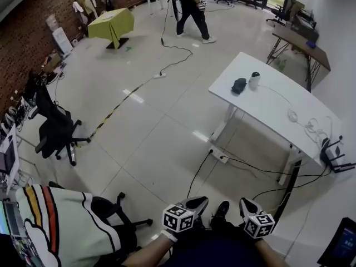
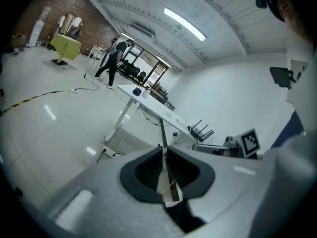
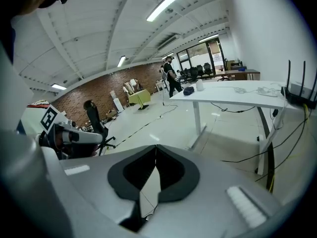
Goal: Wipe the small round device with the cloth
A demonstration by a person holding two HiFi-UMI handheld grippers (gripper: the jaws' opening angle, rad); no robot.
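Note:
A small round white device (image 1: 255, 80) stands on the far end of a white table (image 1: 272, 107), with a dark cloth (image 1: 239, 85) bunched just left of it. Both appear tiny in the right gripper view, the device (image 3: 200, 85) and the cloth (image 3: 188, 90). My left gripper (image 1: 199, 203) and right gripper (image 1: 245, 204) are held low near my body at the bottom of the head view, far from the table. Both are shut with nothing between the jaws, as the left gripper view (image 2: 164, 155) and the right gripper view (image 3: 156, 155) show.
White cables (image 1: 303, 124) lie on the table and a black router (image 1: 335, 154) sits at its near end. Cords (image 1: 245, 168) trail over the floor below. An office chair (image 1: 58, 129) stands left, a chair with a striped cloth (image 1: 53, 221) near me, and a person (image 1: 192, 7) walks far off.

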